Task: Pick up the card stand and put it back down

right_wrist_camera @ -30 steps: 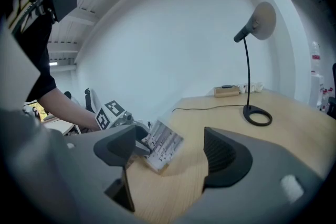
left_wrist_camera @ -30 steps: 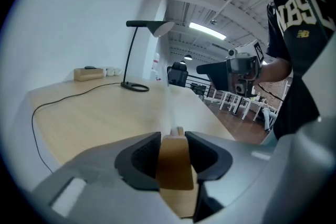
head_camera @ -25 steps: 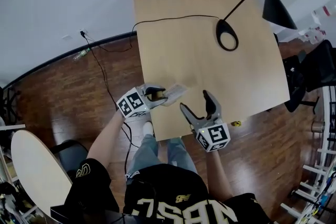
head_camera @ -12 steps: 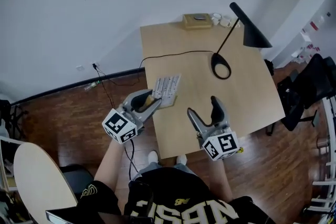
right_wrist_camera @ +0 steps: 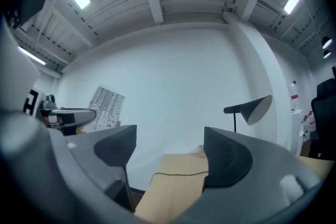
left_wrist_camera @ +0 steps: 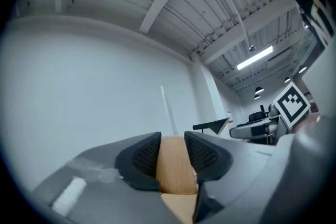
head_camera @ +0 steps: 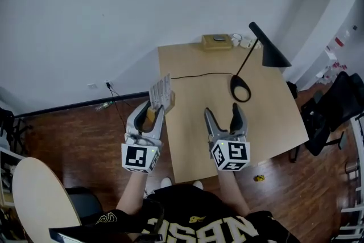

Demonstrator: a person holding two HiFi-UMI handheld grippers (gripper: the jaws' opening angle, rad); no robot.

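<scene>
Wooden card stand [head_camera: 150,117] with upright striped card [head_camera: 161,90], held aloft.

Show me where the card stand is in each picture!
Head view: card stand left of middle, held up in the left gripper.
Left gripper view: card stand bottom middle, clamped between the jaws.
Right gripper view: card stand at the left, against the white wall.
Shared landmark: the black lamp.
</scene>
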